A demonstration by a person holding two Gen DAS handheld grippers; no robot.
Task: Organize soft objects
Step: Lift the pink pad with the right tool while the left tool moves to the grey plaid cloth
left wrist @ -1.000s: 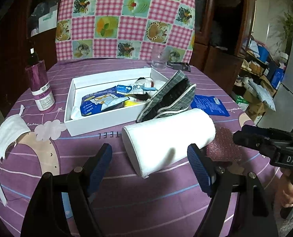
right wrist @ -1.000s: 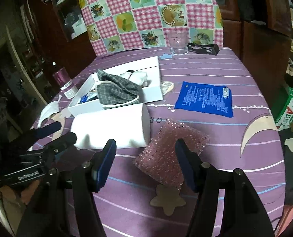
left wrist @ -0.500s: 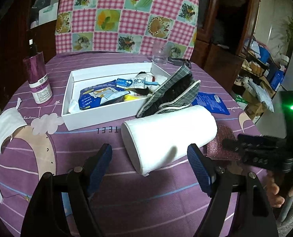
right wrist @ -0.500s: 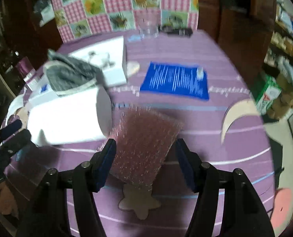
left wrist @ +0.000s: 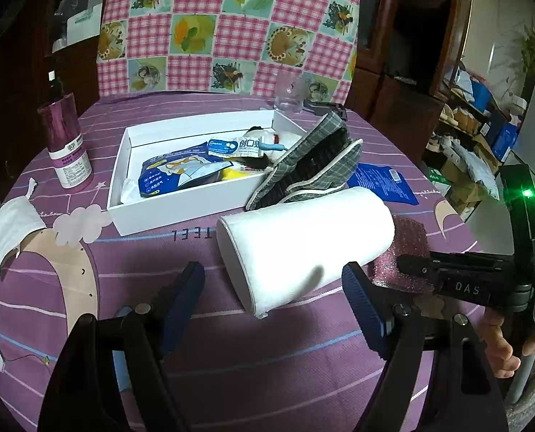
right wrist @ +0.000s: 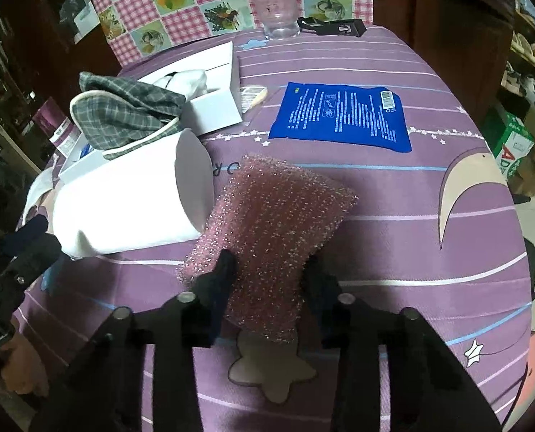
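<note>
A pink foam sheet (right wrist: 278,216) lies on the purple tablecloth beside a white paper roll (right wrist: 130,208). My right gripper (right wrist: 269,264) is closing on the sheet's near end, and the foam bunches up between its pads. In the left wrist view the roll (left wrist: 303,237) lies on its side just beyond my left gripper (left wrist: 273,284), which is open with nothing between its fingers. A white box (left wrist: 181,205) behind the roll holds packets, and grey plaid slippers (left wrist: 314,165) lean over its right corner.
A blue packet (right wrist: 339,115) lies flat behind the foam. A white face mask (left wrist: 8,230) and a purple bottle (left wrist: 67,151) are on the left of the table. A glass (right wrist: 278,18) stands at the far edge, before a checked chair back.
My right gripper came down over the pink foam sheet and its jaws narrowed onto the near end. My left gripper and the roll stayed where they were.
</note>
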